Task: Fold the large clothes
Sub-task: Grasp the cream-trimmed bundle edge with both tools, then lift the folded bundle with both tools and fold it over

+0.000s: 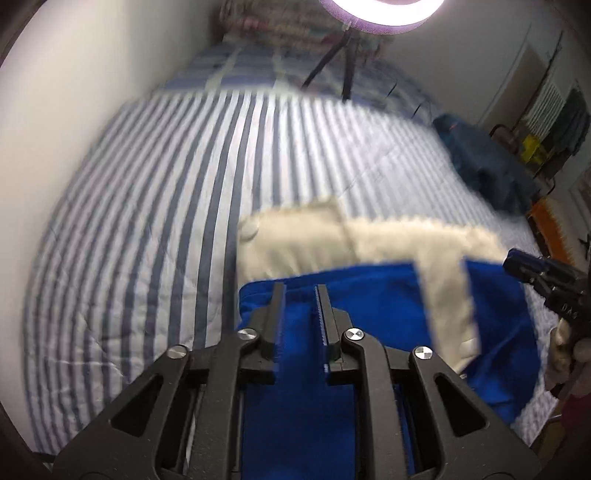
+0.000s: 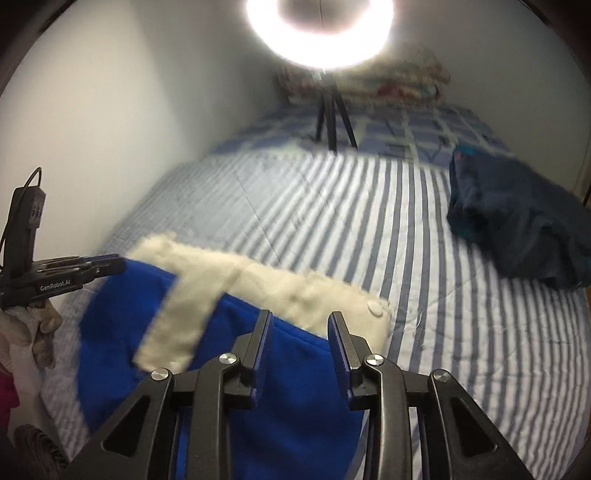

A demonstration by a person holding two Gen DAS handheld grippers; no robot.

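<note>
Two views, both blurred. From the left wrist I see a bed [image 1: 155, 206] under a blue-and-white striped cover, a pale wall on its left and a checked blue sheet at the far end. A ring light [image 1: 376, 11] on a tripod stands there, in front of a heap of patterned bedding. A dark blue garment [image 1: 484, 162] lies crumpled near the bed's right edge. My left tool [image 1: 300, 291] points down over the near edge, fingers close together with blue jacket [image 1: 369, 306] cloth between them; I cannot tell whether they pinch it. The jacket's cream collar [image 1: 314, 236] spreads across the cover just beyond. My right tool [image 1: 532, 269] comes in from the right at the jacket's far side, a gloved hand [image 1: 565, 350] behind it.

From the right wrist I get the same bed [image 2: 332, 206], wall and light [image 2: 317, 33], the dark garment [image 2: 517, 221] on the right. The right tool [image 2: 299, 319] stands with fingers apart, blue jacket [image 2: 295, 387] between them and a cream collar [image 2: 295, 291] with a round button just ahead; no pad is clearly pressing. The left tool [image 2: 107, 264] reaches the jacket's left edge, a gloved hand [image 2: 33, 328] below it.
</note>
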